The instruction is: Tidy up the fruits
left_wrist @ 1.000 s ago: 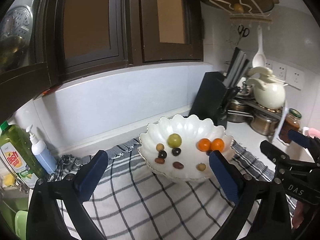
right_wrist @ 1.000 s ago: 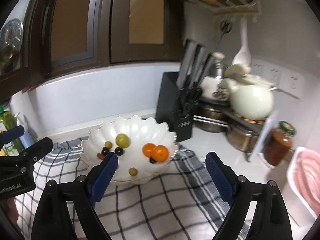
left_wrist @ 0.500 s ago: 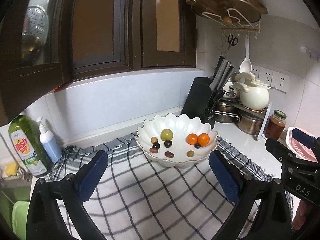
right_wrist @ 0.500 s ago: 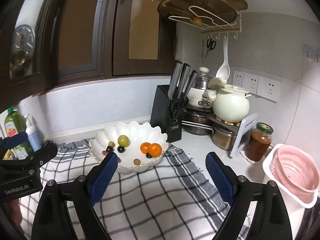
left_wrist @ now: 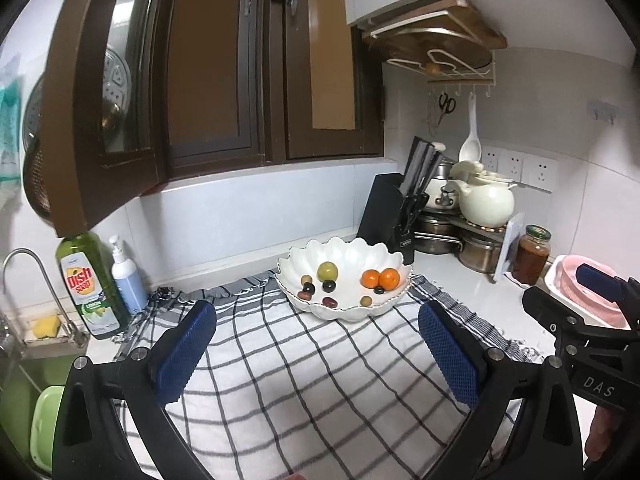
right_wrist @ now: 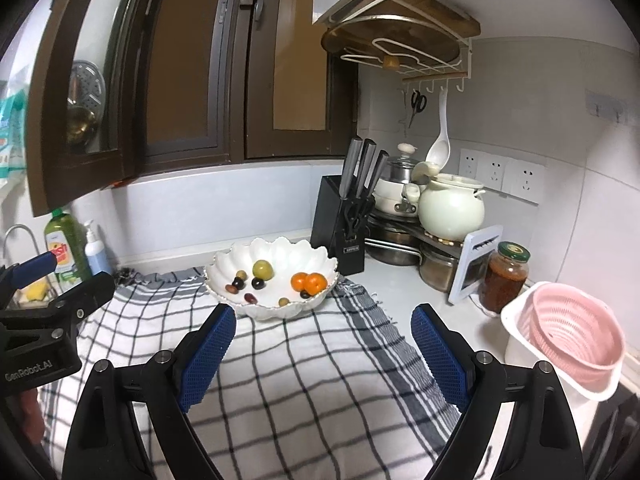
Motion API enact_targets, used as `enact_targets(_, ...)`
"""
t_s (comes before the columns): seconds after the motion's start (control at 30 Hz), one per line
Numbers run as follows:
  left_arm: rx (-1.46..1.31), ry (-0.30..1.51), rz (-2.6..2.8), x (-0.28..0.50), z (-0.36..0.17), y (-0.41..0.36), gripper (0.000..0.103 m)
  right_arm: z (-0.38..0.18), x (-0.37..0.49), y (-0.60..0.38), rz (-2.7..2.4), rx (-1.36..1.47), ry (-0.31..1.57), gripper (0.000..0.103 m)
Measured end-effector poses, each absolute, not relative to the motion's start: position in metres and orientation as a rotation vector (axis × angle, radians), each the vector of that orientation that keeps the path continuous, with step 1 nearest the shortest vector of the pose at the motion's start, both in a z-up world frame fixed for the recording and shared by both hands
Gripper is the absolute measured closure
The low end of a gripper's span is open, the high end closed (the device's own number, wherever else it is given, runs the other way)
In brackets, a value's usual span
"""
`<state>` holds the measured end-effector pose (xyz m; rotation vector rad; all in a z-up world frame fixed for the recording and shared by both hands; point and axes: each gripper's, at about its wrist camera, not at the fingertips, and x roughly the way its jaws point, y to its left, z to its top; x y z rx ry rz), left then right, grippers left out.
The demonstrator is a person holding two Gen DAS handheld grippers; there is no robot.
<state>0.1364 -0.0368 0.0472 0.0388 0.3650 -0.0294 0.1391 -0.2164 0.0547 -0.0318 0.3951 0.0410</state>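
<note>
A white scalloped bowl (left_wrist: 394, 262) stands at the far edge of a checked cloth (left_wrist: 304, 376). It holds a green fruit (left_wrist: 327, 270), two oranges (left_wrist: 381, 279) and several small dark and olive fruits. The bowl also shows in the right wrist view (right_wrist: 320, 266). My left gripper (left_wrist: 316, 354) is open and empty, well back from the bowl above the cloth. My right gripper (right_wrist: 323, 354) is open and empty, likewise back from the bowl. Each gripper shows at the edge of the other's view.
A black knife block (right_wrist: 340, 232), pots and a cream kettle (right_wrist: 450, 208) stand right of the bowl. A sauce jar (right_wrist: 505, 276) and a pink colander (right_wrist: 576, 340) are at the right. Dish soap (left_wrist: 86, 284) and a sink tap (left_wrist: 36, 280) are at the left.
Both grippers have pulled back and up from the bowl, which now looks smaller and farther. Both stay open and empty. The fruits in the bowl have not moved.
</note>
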Motion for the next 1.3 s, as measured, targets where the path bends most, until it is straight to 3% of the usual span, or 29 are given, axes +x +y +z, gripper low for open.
enact_targets(0.6, 0.041, 0.352, -0.021, 0.058, 0.047, -0.058, 0.000, 0.059, 0.063, -0.237, 0.084, -0.032, 0.372, 0.009)
enact_targets(1.3, 0.067, 0.333, -0.030, 0.033, 0.051, -0.075, 0.000, 0.056, 0.037, -0.251, 0.087, -0.024, 0.374, 0.009)
